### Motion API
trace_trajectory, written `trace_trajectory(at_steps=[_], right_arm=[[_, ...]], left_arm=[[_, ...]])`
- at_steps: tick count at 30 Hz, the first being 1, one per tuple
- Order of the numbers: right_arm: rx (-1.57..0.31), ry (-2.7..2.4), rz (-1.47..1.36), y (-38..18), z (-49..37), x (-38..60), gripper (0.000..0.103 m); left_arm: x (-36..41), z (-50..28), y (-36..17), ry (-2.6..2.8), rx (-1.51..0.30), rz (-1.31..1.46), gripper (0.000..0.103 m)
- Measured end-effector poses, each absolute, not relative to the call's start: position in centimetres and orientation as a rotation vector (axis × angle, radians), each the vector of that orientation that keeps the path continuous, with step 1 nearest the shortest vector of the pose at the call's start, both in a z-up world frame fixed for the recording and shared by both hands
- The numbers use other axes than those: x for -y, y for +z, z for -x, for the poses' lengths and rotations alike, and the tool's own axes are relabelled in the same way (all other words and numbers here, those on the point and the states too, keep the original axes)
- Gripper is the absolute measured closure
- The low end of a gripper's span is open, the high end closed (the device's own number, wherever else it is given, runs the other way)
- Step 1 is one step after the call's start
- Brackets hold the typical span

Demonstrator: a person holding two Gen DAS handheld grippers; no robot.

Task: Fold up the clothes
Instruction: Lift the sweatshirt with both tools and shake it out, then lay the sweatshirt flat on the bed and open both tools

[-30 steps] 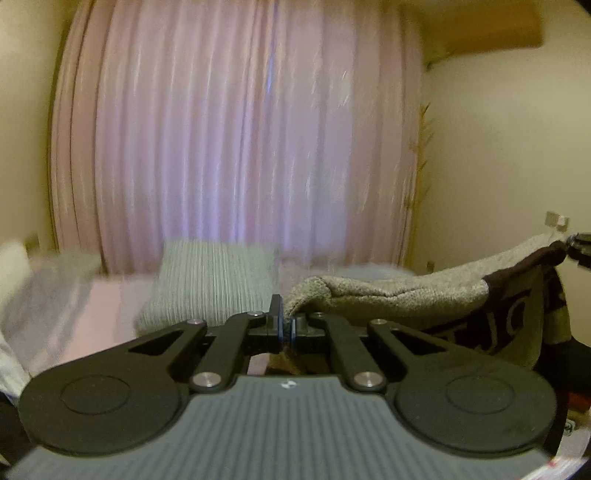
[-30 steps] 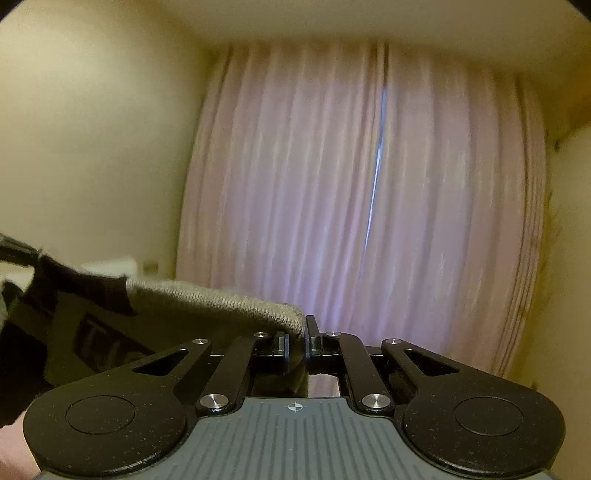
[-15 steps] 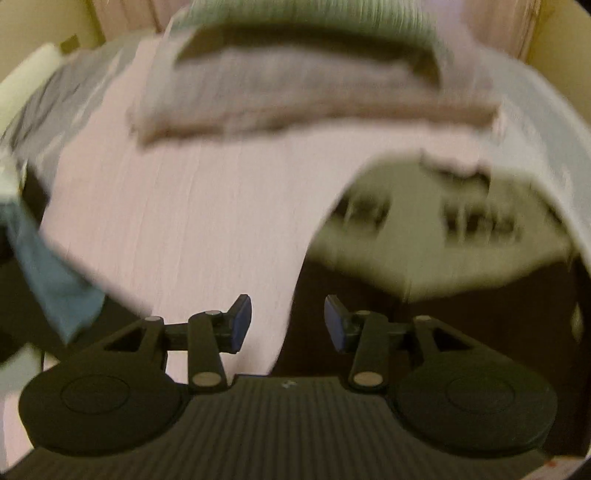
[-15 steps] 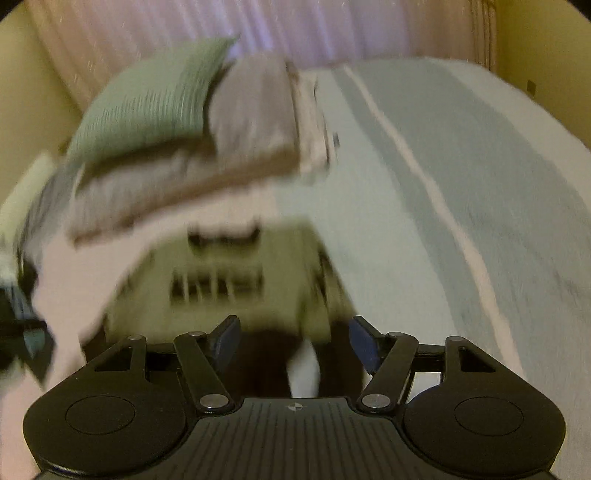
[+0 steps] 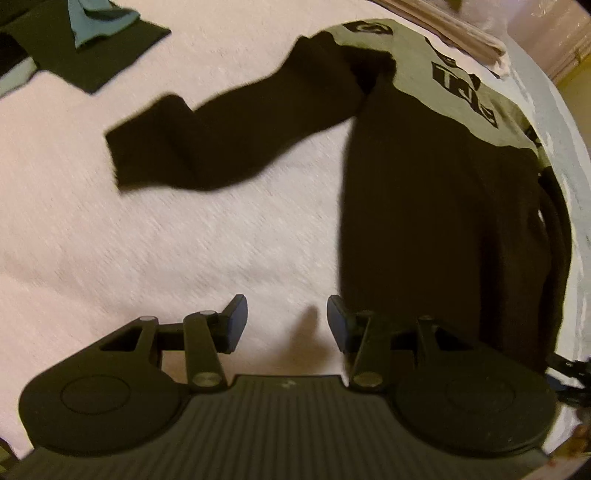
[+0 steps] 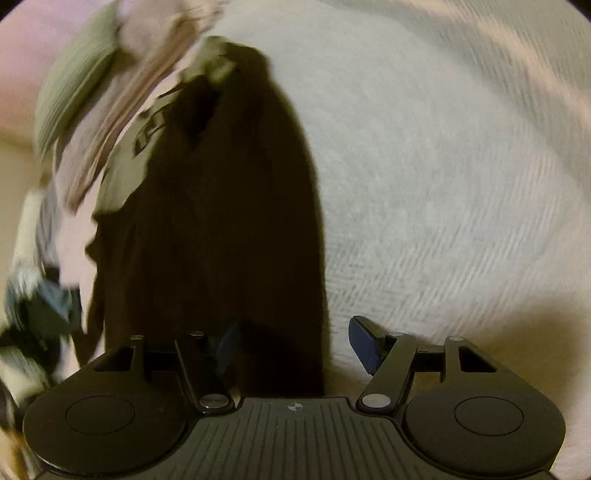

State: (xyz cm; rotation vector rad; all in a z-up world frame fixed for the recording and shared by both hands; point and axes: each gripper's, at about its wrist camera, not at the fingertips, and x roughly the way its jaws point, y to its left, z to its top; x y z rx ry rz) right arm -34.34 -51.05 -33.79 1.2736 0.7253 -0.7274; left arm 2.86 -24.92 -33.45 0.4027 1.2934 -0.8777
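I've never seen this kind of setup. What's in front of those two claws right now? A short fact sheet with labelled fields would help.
surface: bed with a pale cover
main garment: dark sweatshirt, lying flat on the cover, olive chest panel with dark lettering
sleeve: one dark sleeve stretched out sideways
left claw: open, holding nothing, beside the sweatshirt's lower edge
right claw: open, holding nothing, over the sweatshirt's lower edge
elsewhere: folded dark garment with a blue cloth on it

One sweater (image 5: 436, 192), two grippers (image 5: 286, 325) (image 6: 295, 347), one pillow (image 6: 74, 92).
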Motion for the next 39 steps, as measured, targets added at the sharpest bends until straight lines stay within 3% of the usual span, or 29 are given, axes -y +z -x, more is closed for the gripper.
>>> trace_trajectory(at_steps=[1,2,5,11,14,18,22,31,33,34,35,36,39], right_arm=[[-0.685,-0.733,-1.313,-34.2,34.5,51.3,0.066],[-0.649,-0.717,-1.352,-34.4,34.8,51.6,0.095],[-0.656,-0.687,-1.307,-33.2,35.0,52.9,0.098],[-0.869,-0.863,-0.573,-21.8,36.1,57.3,0.099],[-0.909,-1.138,-0.323,-19.2,38.7,62.1,0.096],[-1.107,-1.305,-0.473,-21.9,42.0,68.3,0.088],[-0.97,-1.283,-0.733,-23.2,44.1,66.8,0.06],[-0.925,-1.19,-1.037,-27.9,40.2,58.1,0.059],[-0.931,-1.185,-1.041,-28.1,38.5,56.9,0.059],[-0.937,-1.189,-1.038,-28.1,37.5,56.5,0.059],[-0.942,-1.196,-1.035,-28.3,36.8,56.4,0.059],[-0.942,-1.206,-1.032,-28.1,36.1,56.2,0.059],[-0.918,-1.218,-1.032,-27.8,34.4,55.8,0.059]], left_arm=[[25.2,-2.6,-33.5,-0.873,-1.298,-0.394,0.061],[25.2,-2.2,-33.5,-0.87,-1.296,-0.386,0.061],[25.1,-1.2,-33.0,-0.866,-1.273,-0.387,0.061],[25.1,-0.9,-31.8,-0.844,-1.221,-0.385,0.061],[25.1,-1.6,-31.0,-0.83,-1.169,-0.384,0.061],[24.9,-3.3,-30.1,-0.778,-1.101,-0.362,0.051],[23.6,-6.3,-29.6,-0.704,-1.057,-0.294,0.035],[22.2,-16.5,-33.8,-0.557,-1.119,-0.045,0.033],[22.8,-18.5,-35.7,-0.576,-1.161,0.014,0.04],[23.3,-19.2,-36.6,-0.591,-1.181,0.018,0.07],[23.9,-19.6,-37.0,-0.609,-1.186,-0.003,0.089],[24.5,-20.2,-36.9,-0.638,-1.182,-0.026,0.1],[24.5,-22.3,-33.2,-0.706,-1.021,-0.079,0.1]])
